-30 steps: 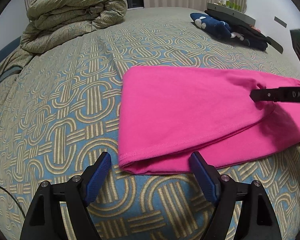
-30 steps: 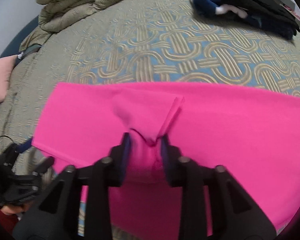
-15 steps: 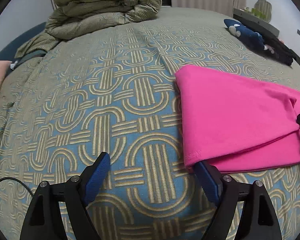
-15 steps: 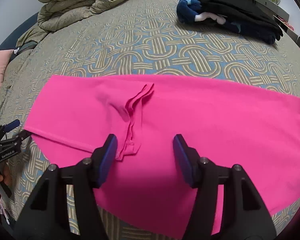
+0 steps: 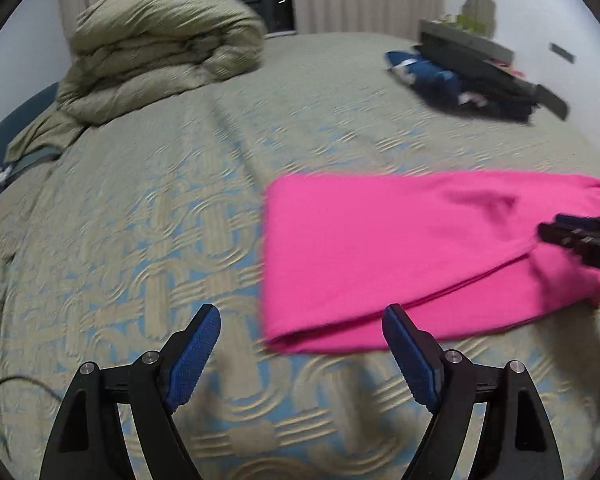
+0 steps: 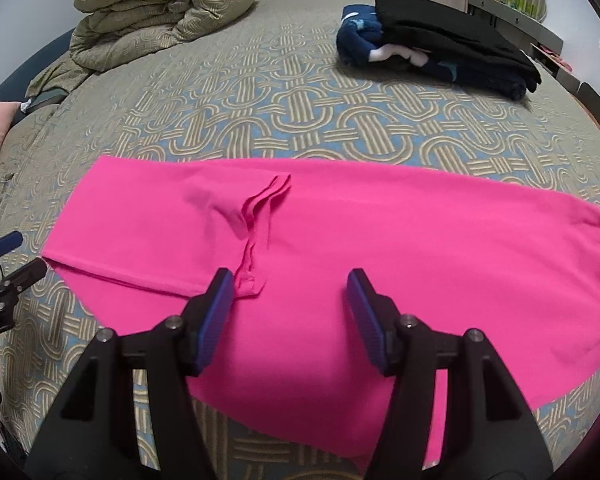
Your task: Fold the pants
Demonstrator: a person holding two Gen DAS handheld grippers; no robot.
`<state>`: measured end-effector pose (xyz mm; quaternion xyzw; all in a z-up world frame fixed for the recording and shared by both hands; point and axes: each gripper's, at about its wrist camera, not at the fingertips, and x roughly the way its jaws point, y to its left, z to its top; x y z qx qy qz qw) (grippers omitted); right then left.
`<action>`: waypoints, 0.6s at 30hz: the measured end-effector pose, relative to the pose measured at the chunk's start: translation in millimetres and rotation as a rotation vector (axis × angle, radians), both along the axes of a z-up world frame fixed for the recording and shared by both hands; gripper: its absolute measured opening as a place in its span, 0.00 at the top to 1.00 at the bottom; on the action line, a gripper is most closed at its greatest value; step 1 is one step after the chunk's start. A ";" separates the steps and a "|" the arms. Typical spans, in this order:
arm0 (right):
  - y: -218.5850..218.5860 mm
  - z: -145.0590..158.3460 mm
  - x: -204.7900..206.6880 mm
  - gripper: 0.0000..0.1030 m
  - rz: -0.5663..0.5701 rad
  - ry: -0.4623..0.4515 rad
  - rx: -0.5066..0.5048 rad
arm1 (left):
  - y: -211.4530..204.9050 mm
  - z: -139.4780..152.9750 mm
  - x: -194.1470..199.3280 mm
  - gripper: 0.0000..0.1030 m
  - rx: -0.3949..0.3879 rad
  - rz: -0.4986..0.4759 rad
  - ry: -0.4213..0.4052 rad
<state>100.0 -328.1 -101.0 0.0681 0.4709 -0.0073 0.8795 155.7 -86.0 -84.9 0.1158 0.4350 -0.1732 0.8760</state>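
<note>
Woven bedspread (image 6: 284, 92), olive with blue and tan interlocking loops, is filling both views and carrying everything listed below.

Rolled olive duvet (image 5: 160, 52) is sitting at the far left of the bed, unmoved.

Pink pants (image 6: 340, 264) are lying folded across the near middle of the bedspread, elastic waistband at the right end; a small pleat of bunched hem is standing up near the middle of the top layer, where a second ago my right tool was pinching it.

Dark clothes pile (image 6: 440, 44), black over navy, is resting at the far right, well apart from the pants.

Right gripper (image 6: 290, 304) is hovering over the pants' near edge with its blue pads spread wide, nothing between them; it was clamped on the fabric one second ago and had already let go by half a second ago.

Left gripper (image 5: 302, 344) is hovering spread apart over the bedspread just beside the pants' left folded end, holding nothing; it is swinging, and its view is blurring.
</note>
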 end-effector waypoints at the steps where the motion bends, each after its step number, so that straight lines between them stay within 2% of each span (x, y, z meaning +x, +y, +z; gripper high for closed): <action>1: -1.7 0.8 -1.3 0.41 -0.005 -0.003 -0.002 | -7.0 1.1 1.4 0.17 0.004 -0.012 -0.005; 3: -6.9 2.6 -5.5 0.41 -0.021 -0.010 -0.002 | -27.2 -0.1 9.5 0.17 0.024 -0.035 -0.015; 9: -41.8 3.8 -21.9 0.41 -0.100 -0.011 0.046 | -94.4 -14.5 41.5 0.17 -0.010 -0.139 0.054; 15: -69.5 3.7 -14.4 0.41 -0.093 -0.030 0.177 | -158.6 -34.3 44.4 0.18 -0.050 -0.266 0.144; 18: -67.1 1.7 8.5 0.42 -0.051 -0.032 0.238 | -172.2 -37.1 33.9 0.18 -0.036 -0.265 0.098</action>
